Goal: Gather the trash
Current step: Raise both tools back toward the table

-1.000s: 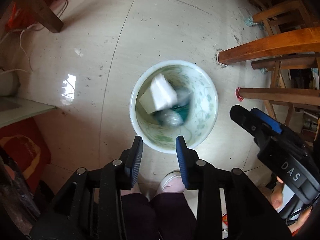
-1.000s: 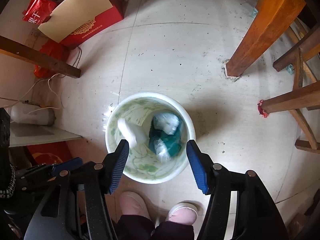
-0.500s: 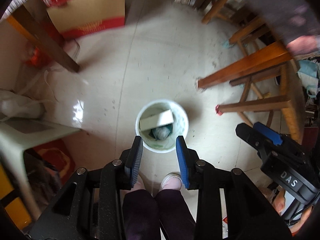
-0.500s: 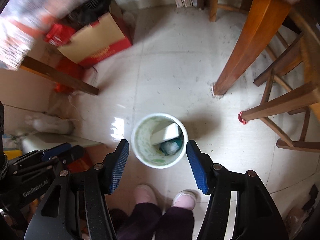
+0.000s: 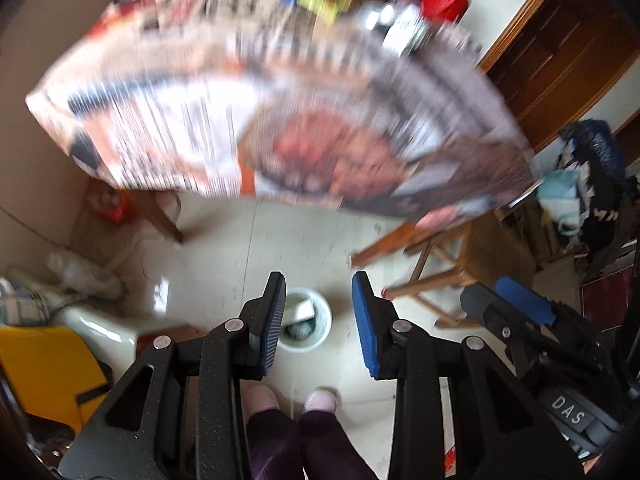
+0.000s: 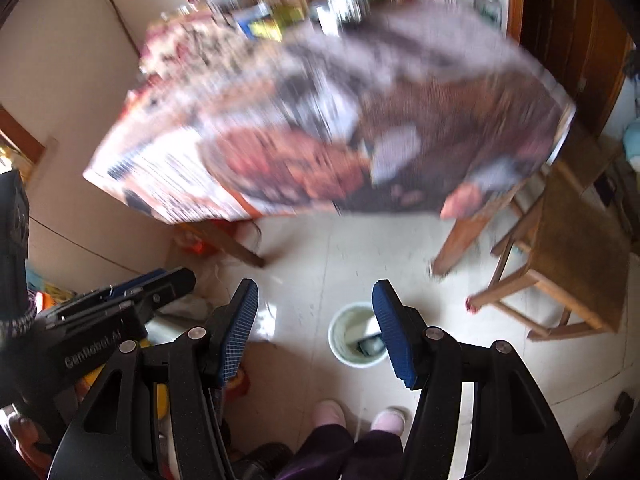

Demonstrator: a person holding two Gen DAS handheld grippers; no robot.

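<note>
Bin (image 5: pixel 322 326), just one, sits on the floor (image 5: pixel 312 248) holding one white box (image 5: pixel 303 309). Your two tongs, left (image 5: pixel 318 322) and right (image 6: pixel 316 330), gape apart, both empty, above your two slippers (image 6: pixel 329 412).

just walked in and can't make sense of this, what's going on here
A person is collecting trash with a claw in each hand. Both the left claw and the right claw are open and empty, held high over the floor. Below them, by the person's feet, the white bin holds a white box and some crumpled wrappers. A paper-covered table fills the view ahead, too blurred to read.
</note>
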